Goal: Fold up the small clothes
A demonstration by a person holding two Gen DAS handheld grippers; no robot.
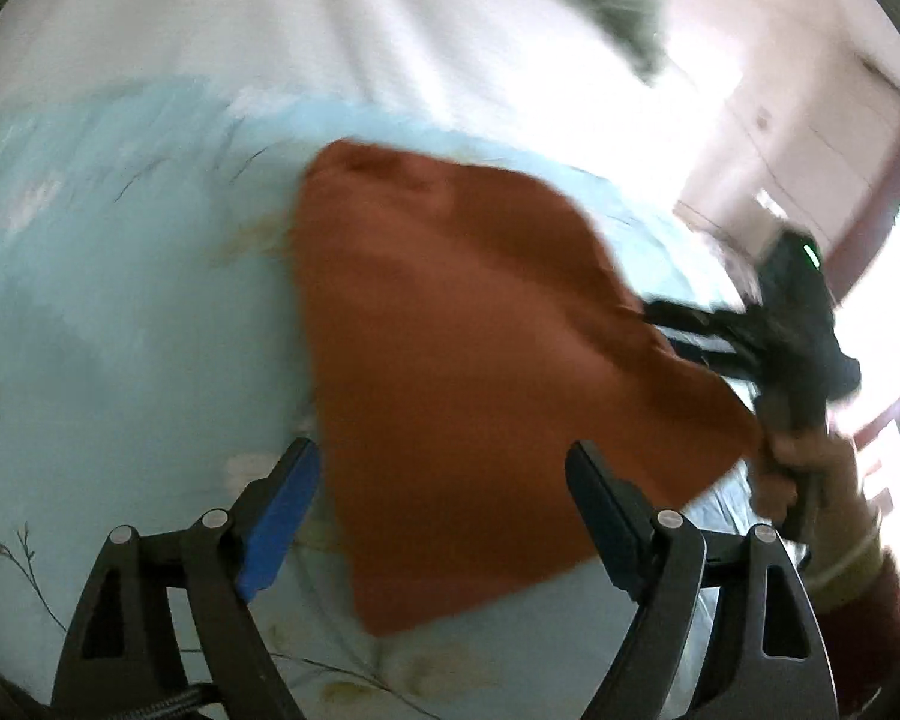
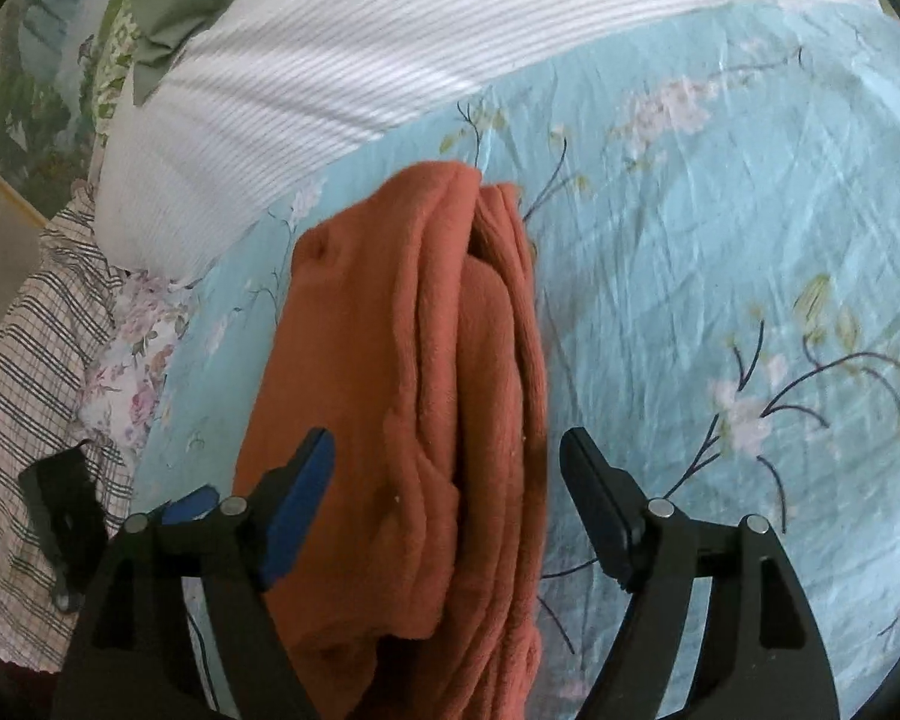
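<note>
- rust-orange fleecy garment (image 2: 426,396), folded into a long narrow stack of several layers, lies flat on the pale blue bed sheet printed with flowering twigs (image 2: 720,252). judged: it is laid lengthwise so that one more fold across its length would finish it.
- right gripper (image 2: 447,495): jaws stand wide apart and hold nothing. the near end of the orange stack lies under and between the fingers, blue-padded finger (image 2: 297,510) over its left part, black finger (image 2: 597,516) just off its right edge over bare sheet. no pad presses on cloth.
- left gripper (image 1: 444,510): jaws likewise wide, empty. in the left wrist view the garment (image 1: 450,360) runs from between the fingers away ahead and to the right; blue pad (image 1: 282,516) sits just left of its edge. picture is motion-blurred, so contact cannot be ruled on finely, but no pinch shows.
- ahead-right of the left claw, the right tool (image 1: 798,312) shows with a hand (image 1: 810,468) around its grip, at the far side of the cloth. judged: the two claws sit at opposite parts of the stack so each can take an end or corner.
- judged state: cloth released and resting by its own weight; open jaws suit a re-grasp or a withdrawal.
- beyond the garment: white ribbed blanket (image 2: 342,60). left of the right claw: checked fabric (image 2: 42,360) and a small floral-print cloth (image 2: 132,378), perhaps waiting their turn.
</note>
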